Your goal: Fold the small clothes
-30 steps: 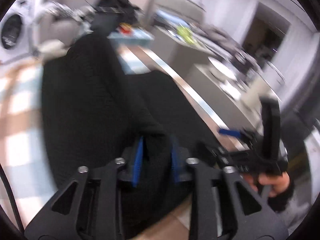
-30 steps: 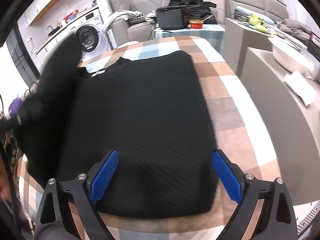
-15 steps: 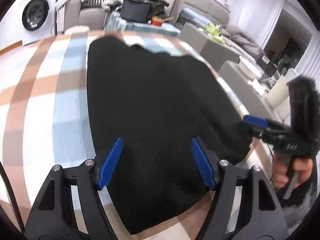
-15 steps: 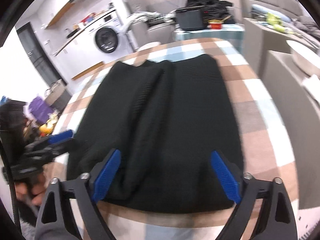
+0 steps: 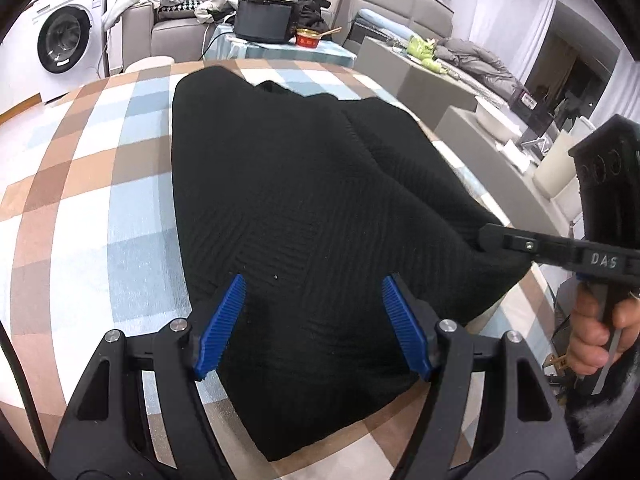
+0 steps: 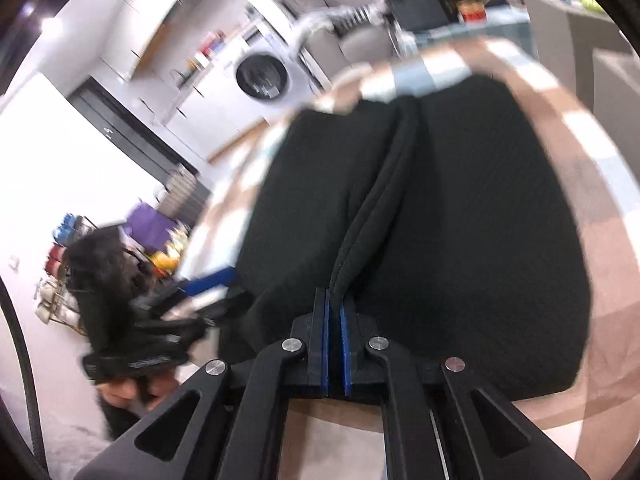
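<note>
A black ribbed knit garment (image 5: 304, 200) lies on the checked tablecloth (image 5: 100, 200), its left part folded over the middle. My left gripper (image 5: 314, 324) is open just above the garment's near hem, holding nothing. My right gripper (image 6: 334, 312) is shut on the folded edge of the garment (image 6: 460, 220) near its front hem. In the left wrist view the right gripper (image 5: 492, 238) sits at the garment's right side with fabric pinched. In the right wrist view the left gripper (image 6: 208, 280) shows blurred at the left.
The table's near edge (image 5: 400, 448) runs just below the garment. A washing machine (image 5: 64, 40) stands at the far left. A black pot (image 5: 262, 24) and a red bowl (image 5: 309, 38) sit on a side table behind. Grey furniture (image 5: 432, 84) lines the right.
My left gripper let go of the garment's side after laying it over the middle, and is open. My right gripper moved left and closed on the folded edge.
</note>
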Tool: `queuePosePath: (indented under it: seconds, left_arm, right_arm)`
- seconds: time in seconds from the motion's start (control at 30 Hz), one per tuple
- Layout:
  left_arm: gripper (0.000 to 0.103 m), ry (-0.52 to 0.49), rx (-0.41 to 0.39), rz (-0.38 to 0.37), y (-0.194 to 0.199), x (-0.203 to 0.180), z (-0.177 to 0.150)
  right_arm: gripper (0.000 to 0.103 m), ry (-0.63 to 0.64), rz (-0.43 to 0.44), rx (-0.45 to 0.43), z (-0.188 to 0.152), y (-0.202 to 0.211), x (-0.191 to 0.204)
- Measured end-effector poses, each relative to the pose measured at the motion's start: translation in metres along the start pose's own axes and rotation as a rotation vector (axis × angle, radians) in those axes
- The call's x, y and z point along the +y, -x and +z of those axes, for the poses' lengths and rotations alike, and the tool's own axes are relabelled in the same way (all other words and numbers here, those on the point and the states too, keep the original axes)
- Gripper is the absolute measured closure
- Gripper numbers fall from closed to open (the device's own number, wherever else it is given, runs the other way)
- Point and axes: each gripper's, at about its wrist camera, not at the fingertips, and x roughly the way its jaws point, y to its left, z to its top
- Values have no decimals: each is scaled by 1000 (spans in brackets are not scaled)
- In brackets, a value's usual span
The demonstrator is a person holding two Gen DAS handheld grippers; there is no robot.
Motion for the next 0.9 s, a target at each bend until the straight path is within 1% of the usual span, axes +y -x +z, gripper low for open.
queuePosePath:
  seconds: [0.03, 0.07, 0.1, 0.13, 0.17, 0.2, 0.23, 0.27, 0.3, 0.33, 0.37, 0.4, 0.5, 0.53, 0.6, 0.67, 0.7, 0.73, 0.77, 0.8, 0.83, 0.87, 0.9]
  left_arm:
    - [30, -5, 1, -4, 0, -2, 1]
    - [29, -12, 3, -7, -1, -3, 0]
    - [29, -18, 10, -3, -3, -4, -1]
    - [29, -24, 19, 4, -5, -5, -1]
    - [29, -32, 32, 11, -8, -6, -3]
    - [29, -43, 47, 19, -11, -8, -6]
    - [29, -55, 53, 20, -13, -10, -8]
    - [29, -72, 54, 9, -14, -13, -11]
    - [29, -84, 53, -1, -14, -16, -14]
    - [26, -98, 55, -10, -14, -18, -16]
    - [24, -119, 61, -10, -15, -22, -19]
    - [24, -145, 66, 7, -17, -25, -21]
    - [23, -205, 73, 42, -20, -32, -28]
    - [23, -210, 74, 42, -20, -32, -28]
    - [23, -199, 74, 30, -18, -30, -28]
    - [23, -182, 72, 16, -15, -26, -28]
    - [23, -170, 69, 7, -14, -24, -28]
    - [23, -160, 66, -1, -12, -21, -28]
    - [23, -151, 64, -6, -11, -20, -28]
    - [23, -143, 62, -13, -11, -18, -28]
    - [23, -135, 60, -21, -10, -17, -28]
    - [23, -131, 60, -25, -10, -16, -27]
    - [23, -132, 64, -25, -11, -16, -27]
  right_arm:
    - [98, -11, 0, 12, 0, 2, -2]
    - [98, -24, -22, 26, -2, 2, -6]
    - [98, -28, -81, 46, -4, -2, -11]
    - [97, -10, -194, 95, -8, -12, -17]
    - [95, -5, -241, 127, -11, -18, -21]
    - [88, -9, -267, 142, -13, -21, -24]
    - [81, -18, -256, 131, -12, -20, -25]
    - [76, -18, -254, 110, -11, -17, -23]
    - [65, -10, -260, 85, -8, -14, -20]
    - [60, 1, -255, 46, -5, -8, -17]
    - [60, 5, -224, 11, -2, -3, -12]
    - [60, 6, -189, -2, 1, -1, -8]
    - [60, 30, -139, 2, 10, -9, 5]
    - [60, 37, -109, 24, 13, -17, 10]
    - [59, 43, -77, 74, 15, -37, 15]
    - [60, 39, -78, 135, 9, -52, 16]
    - [63, 25, -78, 160, 7, -62, 14]
    - [84, 22, -80, 160, 5, -58, 12]
    - [95, 38, -72, 149, 6, -56, 15]
    - [94, 66, -50, 126, 8, -53, 19]
    - [95, 91, -27, 74, 15, -45, 25]
    - [95, 107, -17, 42, 20, -37, 31]
    - [95, 122, -25, 28, 25, -30, 36]
